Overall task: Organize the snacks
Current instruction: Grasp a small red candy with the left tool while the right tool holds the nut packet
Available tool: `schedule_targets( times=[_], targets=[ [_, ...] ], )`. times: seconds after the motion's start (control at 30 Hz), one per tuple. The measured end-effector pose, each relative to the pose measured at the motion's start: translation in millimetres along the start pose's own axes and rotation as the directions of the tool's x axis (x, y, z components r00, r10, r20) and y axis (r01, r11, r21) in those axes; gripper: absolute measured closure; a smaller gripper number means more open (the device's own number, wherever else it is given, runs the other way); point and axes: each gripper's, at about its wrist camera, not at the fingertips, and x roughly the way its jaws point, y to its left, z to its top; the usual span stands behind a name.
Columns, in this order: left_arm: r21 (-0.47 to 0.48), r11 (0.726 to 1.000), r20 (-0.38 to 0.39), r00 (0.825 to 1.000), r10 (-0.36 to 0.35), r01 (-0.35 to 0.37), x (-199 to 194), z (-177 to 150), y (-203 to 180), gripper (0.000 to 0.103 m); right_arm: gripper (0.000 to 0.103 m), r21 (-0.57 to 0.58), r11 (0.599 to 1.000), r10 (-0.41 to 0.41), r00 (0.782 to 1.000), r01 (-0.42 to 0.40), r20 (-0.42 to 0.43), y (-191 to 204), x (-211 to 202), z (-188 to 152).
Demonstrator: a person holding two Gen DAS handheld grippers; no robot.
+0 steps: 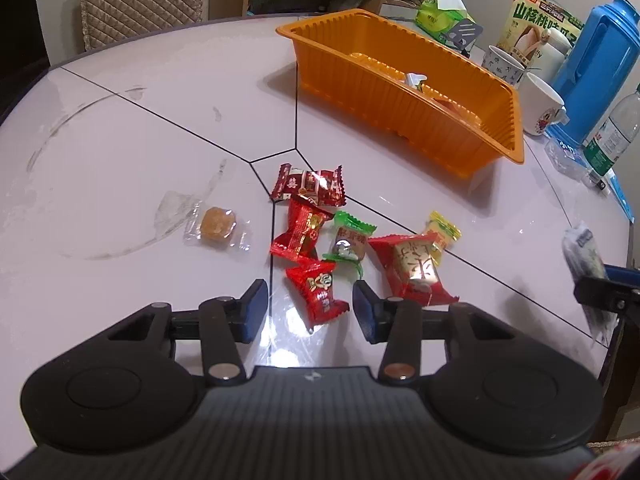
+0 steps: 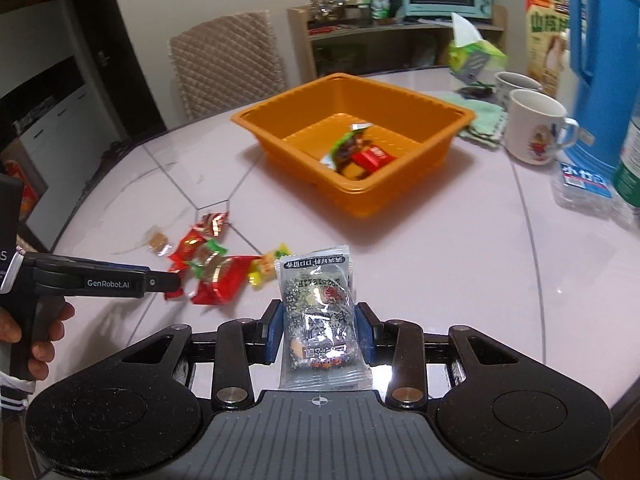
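Nearest, right gripper (image 2: 319,334): clenched on a grey printed snack packet (image 2: 318,312), its blue pads pressing the packet from both sides, held above the desk (image 2: 440,264).
Left gripper (image 1: 310,307): released, jaws spread wide, hovering low over the loose snacks; a small red candy (image 1: 318,290) lies between its fingertips, not touching either pad.
Loose pile on the desk: beside the small red candy sit a larger red-and-gold packet (image 1: 412,270), a green-wrapped sweet (image 1: 349,242), a yellow sweet (image 1: 442,234), another red candy (image 1: 300,234) and a dark red wrapper (image 1: 308,184), bunched close together.
Off to the side: a clear-wrapped brown sweet (image 1: 218,226) lies apart from the pile.
Orange tray (image 2: 280,120): stands farther back on the desk, well apart from the pile; inside it lie a green-and-brown wrapped snack (image 2: 348,144) and a red packet (image 2: 372,158), touching each other, near one corner.
Beyond the tray: two white mugs (image 2: 532,128), a blue jug (image 2: 596,72), a snack box (image 2: 544,40) and a tissue pack (image 2: 472,50).
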Motion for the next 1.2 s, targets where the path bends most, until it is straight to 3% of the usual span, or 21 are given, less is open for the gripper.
schedule_targets(
  times=[0.3,0.37,0.8,1.2],
  targets=[
    [0.024,1.0,-0.011,1.0,-0.002,0.002,9,1,-5,0.078,0.065,0.022,0.999,-0.023,1.0,0.024,-0.005,-11,-4,-4],
    [0.03,1.0,-0.013,1.0,-0.006,0.006,8,0,-6,0.086,0.065,0.024,0.999,-0.023,1.0,0.023,-0.005,-11,-3,-4],
    [0.052,0.999,0.022,1.0,0.012,-0.014,-21,2,5,0.087,0.065,0.035,0.999,0.002,1.0,-0.003,0.018,-10,-2,8],
    [0.124,0.992,0.13,0.991,-0.02,0.004,-36,57,-3,0.087,0.065,0.078,0.997,0.018,0.997,-0.025,0.08,-18,6,50]
  ],
)
